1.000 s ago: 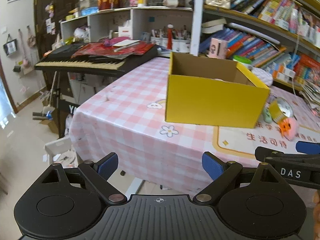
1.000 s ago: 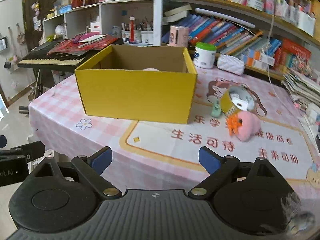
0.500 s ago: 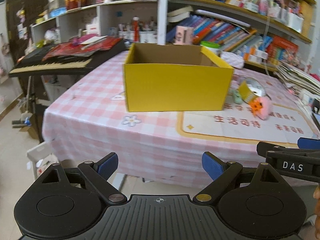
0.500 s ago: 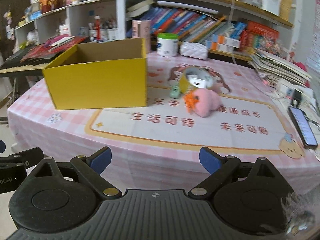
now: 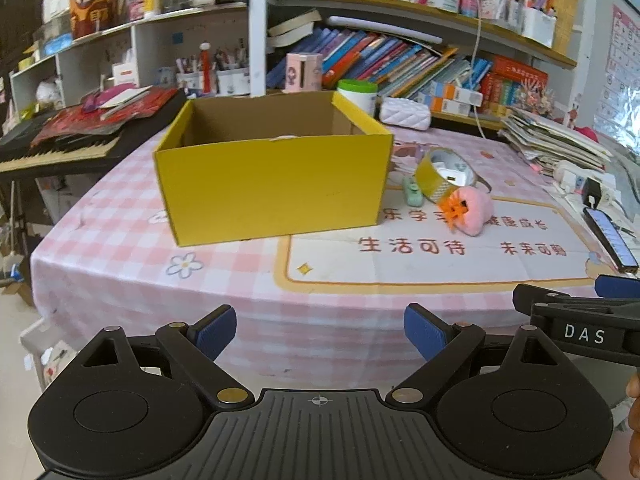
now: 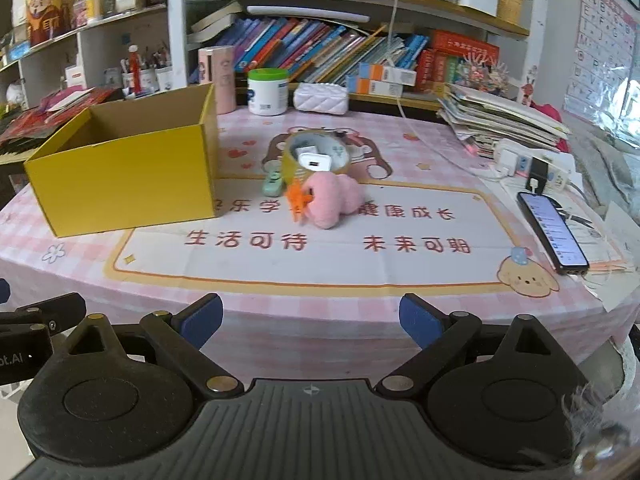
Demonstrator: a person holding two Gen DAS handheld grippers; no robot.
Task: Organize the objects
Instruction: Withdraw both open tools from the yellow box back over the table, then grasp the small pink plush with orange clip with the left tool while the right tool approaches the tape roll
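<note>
While both claws, the left claw (image 5: 320, 326) and the right claw (image 6: 310, 316), hung wide and empty short of the pink checked surface (image 6: 280, 296), nothing was gripped. Beyond them lay a fluffy pink plush toy (image 6: 334, 200), just beside a yellow tape roll (image 6: 316, 158) ringing a white charger (image 6: 315, 161), with a small mint-green clip (image 6: 273, 185) alongside. Left of them stood the open yellow cardboard box (image 6: 128, 184), presumably the bin, with only a pale scrap visible inside in the left view.

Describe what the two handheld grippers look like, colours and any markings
Both grippers are matte black plastic. The left gripper and the right gripper each have two angled fingers tipped with blue pads, brass-coloured pivot pins, round disc housings on either side and a ribbed centre plate with a small crosshair mark. In the left wrist view, white letters DAS show on the right gripper's side. No cables or sleeves are visible.
</note>
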